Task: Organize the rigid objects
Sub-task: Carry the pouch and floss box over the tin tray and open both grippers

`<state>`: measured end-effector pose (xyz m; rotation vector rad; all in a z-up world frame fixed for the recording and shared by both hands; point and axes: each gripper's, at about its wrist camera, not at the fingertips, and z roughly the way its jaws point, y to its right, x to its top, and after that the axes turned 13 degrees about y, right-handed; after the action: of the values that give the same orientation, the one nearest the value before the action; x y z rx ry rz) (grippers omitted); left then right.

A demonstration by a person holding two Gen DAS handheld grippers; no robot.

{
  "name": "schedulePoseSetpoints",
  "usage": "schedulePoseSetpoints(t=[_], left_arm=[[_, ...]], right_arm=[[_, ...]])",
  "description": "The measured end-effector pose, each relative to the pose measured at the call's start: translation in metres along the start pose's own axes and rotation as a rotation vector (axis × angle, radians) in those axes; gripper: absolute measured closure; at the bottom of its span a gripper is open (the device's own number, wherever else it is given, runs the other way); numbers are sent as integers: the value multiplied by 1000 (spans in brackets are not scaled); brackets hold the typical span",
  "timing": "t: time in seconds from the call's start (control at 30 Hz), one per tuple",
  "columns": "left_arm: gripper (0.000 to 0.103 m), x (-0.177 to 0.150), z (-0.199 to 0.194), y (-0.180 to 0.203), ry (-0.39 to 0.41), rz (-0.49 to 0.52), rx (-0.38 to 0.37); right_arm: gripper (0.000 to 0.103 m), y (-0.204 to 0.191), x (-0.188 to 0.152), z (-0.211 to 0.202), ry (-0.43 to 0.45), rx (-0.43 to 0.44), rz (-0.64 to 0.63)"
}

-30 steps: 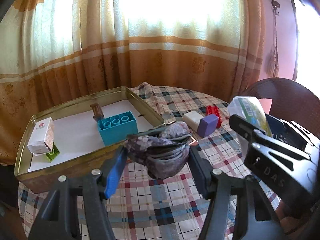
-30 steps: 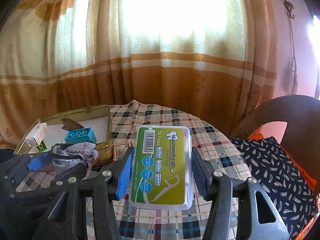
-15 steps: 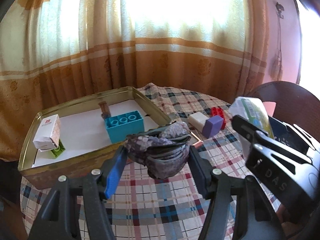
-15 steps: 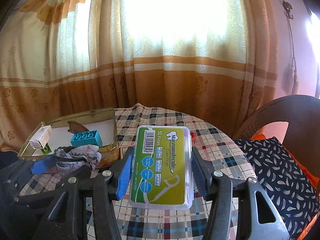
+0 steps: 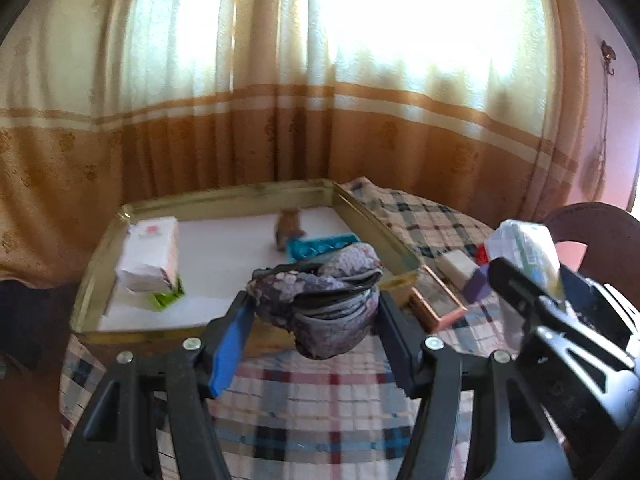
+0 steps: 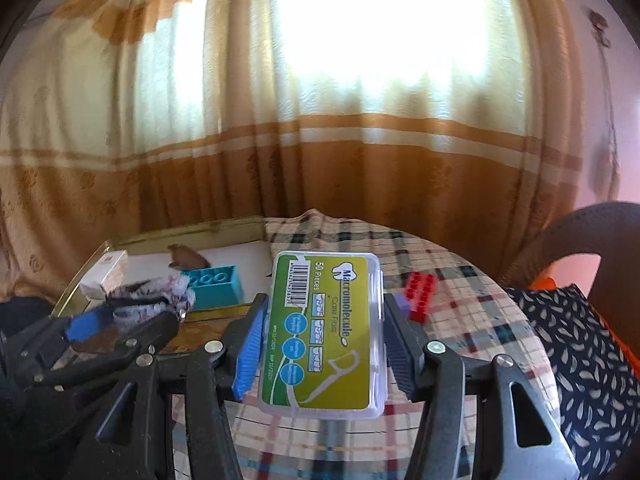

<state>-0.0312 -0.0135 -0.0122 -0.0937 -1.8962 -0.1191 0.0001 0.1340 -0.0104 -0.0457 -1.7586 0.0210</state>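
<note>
Left wrist view: the left gripper (image 5: pixel 316 312) is clamped on a floral pouch (image 5: pixel 320 304) and holds it above the near edge of the tray (image 5: pixel 224 196). Already in the tray are a white box (image 5: pixel 150 252) at the left with a green piece (image 5: pixel 168 298) under it, a teal block (image 5: pixel 320 245) and a small brown thing (image 5: pixel 288 226) towards the far right. On the cloth to the right of the tray a white block (image 5: pixel 458 266), a purple block (image 5: pixel 478 289) and a flat copper case (image 5: pixel 438 306) are not yet put away.

Right wrist view: the right gripper (image 6: pixel 320 344) grips a floss box (image 6: pixel 326 332) above the table (image 6: pixel 472 320), right of the tray. A red brick (image 6: pixel 419 294) lies loose on the cloth just beyond.

By my judgement the sort is about half done: four things are in, two are carried and four are left.
</note>
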Motion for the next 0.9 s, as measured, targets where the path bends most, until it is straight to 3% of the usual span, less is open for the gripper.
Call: schedulePoseSetpoints(t=[0.07,0.47,0.57,0.9], left_arm=[[41,2,2,-5,15,15,36],[41,7,24,-55,12,-80,151],[41,8,28,-58,28,-44,193],[41,11,46,-74,29,-45,228]], right_arm=[[46,-6,1,2,35,-5,-18],[46,-47,-2,48,-4,64,-48],[46,-50,-3,55,-16,73,-45],[46,-73,3,68,33,83,-100]])
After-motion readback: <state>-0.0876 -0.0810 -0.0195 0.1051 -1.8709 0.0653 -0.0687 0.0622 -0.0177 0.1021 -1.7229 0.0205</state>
